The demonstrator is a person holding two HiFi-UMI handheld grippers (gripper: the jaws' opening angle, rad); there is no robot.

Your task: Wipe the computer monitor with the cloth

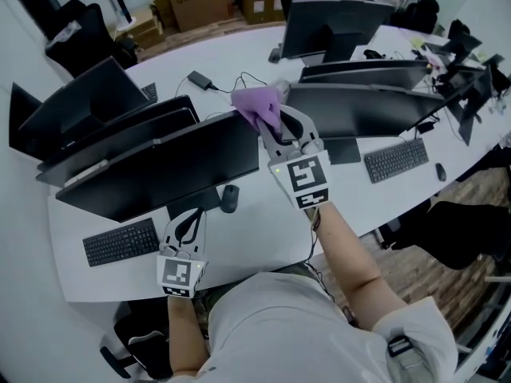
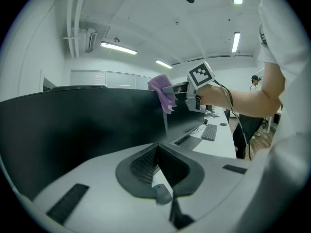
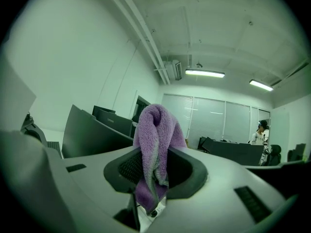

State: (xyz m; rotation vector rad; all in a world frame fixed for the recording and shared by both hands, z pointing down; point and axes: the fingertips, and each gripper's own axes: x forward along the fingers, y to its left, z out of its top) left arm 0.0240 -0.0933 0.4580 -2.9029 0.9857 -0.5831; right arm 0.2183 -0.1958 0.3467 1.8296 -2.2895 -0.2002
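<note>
With my right gripper (image 1: pixel 271 128) pinching the cloth (image 1: pixel 257 102) just ahead of its jaws, at the top corner of the monitor (image 1: pixel 160 166), I should spread it flat there and sweep evenly leftward. The cloth is purple, fluffy and bunched. My left gripper (image 1: pixel 186 223), jaws pressed together and empty, hangs lower.

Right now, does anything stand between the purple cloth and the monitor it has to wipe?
Nothing visible does. The right gripper holds the purple cloth at the top right corner of the front monitor; the mouse and keyboard lie lower, on the desk.
</note>
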